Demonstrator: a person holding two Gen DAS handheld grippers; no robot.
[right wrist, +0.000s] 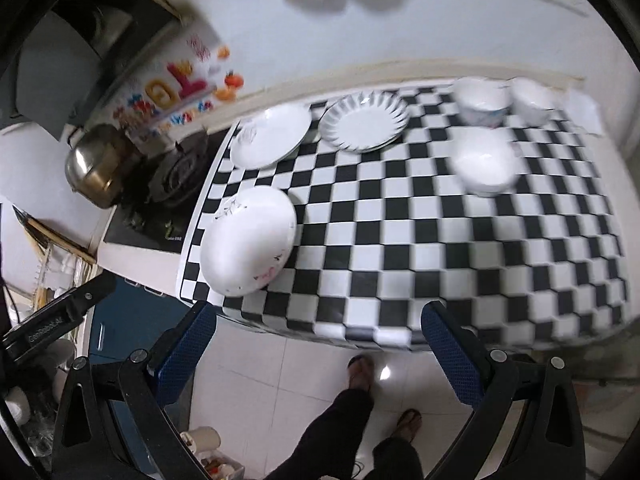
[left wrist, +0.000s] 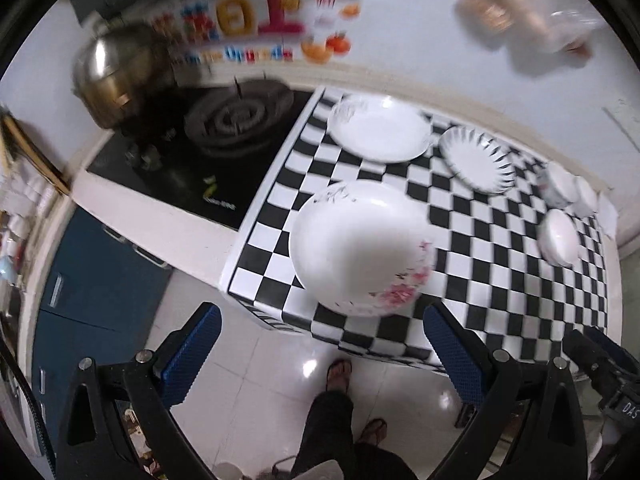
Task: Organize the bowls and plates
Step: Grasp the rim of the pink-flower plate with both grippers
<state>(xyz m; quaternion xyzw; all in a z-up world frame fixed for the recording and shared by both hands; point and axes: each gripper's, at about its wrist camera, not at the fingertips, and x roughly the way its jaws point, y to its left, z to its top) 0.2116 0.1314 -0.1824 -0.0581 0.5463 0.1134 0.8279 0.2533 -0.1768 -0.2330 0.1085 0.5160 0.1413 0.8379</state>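
Two grippers of mine hang above the floor in front of the desk (right wrist: pixel 400 240), both with jaws spread wide and nothing between them: the left gripper (left wrist: pixel 320 344) and the right gripper (right wrist: pixel 318 344).

On the checkered desk, a floral plate (left wrist: pixel 362 246) lies at the near left corner, by the stove (left wrist: pixel 236 120). Behind it, near the far left corner, sits a plain plate (left wrist: pixel 380 128), and just beside that, along the far edge, a fluted plate (left wrist: pixel 476 158) with dark rim strokes.

My left view squeezes the bowls into its right margin: one bowl (left wrist: pixel 558 236) stands clear, the others at the far right corner are crowded and blurred. My right view lays them out plainly: a nearer bowl (right wrist: pixel 484 164) toward the right side, and two more, a patterned bowl (right wrist: pixel 482 100) and a white bowl (right wrist: pixel 532 100), side by side against the far edge. Whether the fluted plate there is a stack I cannot tell.

Only the left view shows my right gripper's body at its lower right; only the right view shows the left gripper's body at its lower left. Both show a steel pot (right wrist: pixel 94 168) beyond the stove, and my feet on the tiles (right wrist: pixel 256 384).
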